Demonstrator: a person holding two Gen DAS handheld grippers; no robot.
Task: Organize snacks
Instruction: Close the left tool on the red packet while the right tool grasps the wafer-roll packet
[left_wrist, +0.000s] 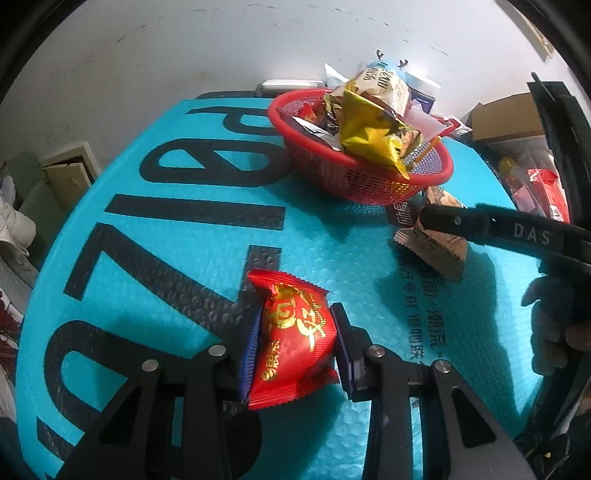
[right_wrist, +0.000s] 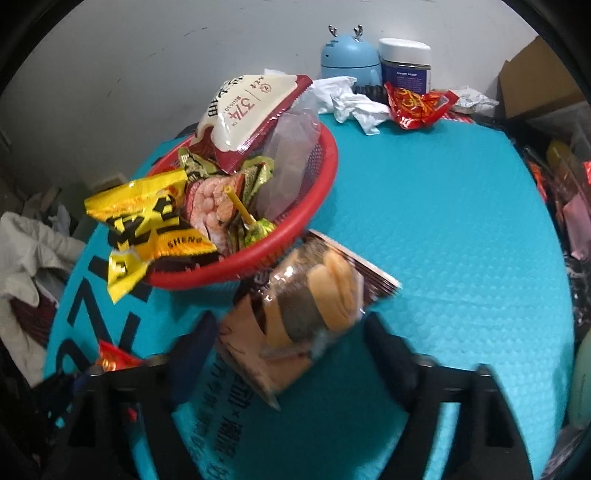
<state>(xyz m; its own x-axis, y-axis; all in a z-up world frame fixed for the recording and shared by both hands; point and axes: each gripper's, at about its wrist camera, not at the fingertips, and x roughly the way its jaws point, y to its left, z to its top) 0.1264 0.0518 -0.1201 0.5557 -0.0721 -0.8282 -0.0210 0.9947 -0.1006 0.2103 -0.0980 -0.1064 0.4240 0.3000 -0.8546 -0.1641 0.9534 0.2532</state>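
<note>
the left gripper (left_wrist: 295, 339) is clenched on a red snack packet with gold print (left_wrist: 293, 341), its blue-edged pads pressing the packet's two sides just above the turquoise bubble mat (left_wrist: 177, 236). the right gripper (right_wrist: 291, 349) stands spread wide around a brown biscuit packet (right_wrist: 306, 317); the wrist view is blurred there, so i cannot tell for sure whether either pad touches the wrapper, though a gap seems to show on both sides. that packet lies on the mat just beside the red mesh basket (right_wrist: 325, 173), its top corner tucked by the basket's rim. the basket is heaped with snacks: a yellow bag (right_wrist: 147, 229) hangs over the near edge and a white and maroon pouch (right_wrist: 251, 110) leans on top. behind, a crumpled red wrapper (right_wrist: 417, 105), white tissue (right_wrist: 351, 101), a blue antlered gadget (right_wrist: 349, 55) and a white-lidded jar (right_wrist: 404, 64) stand by the wall.
</note>
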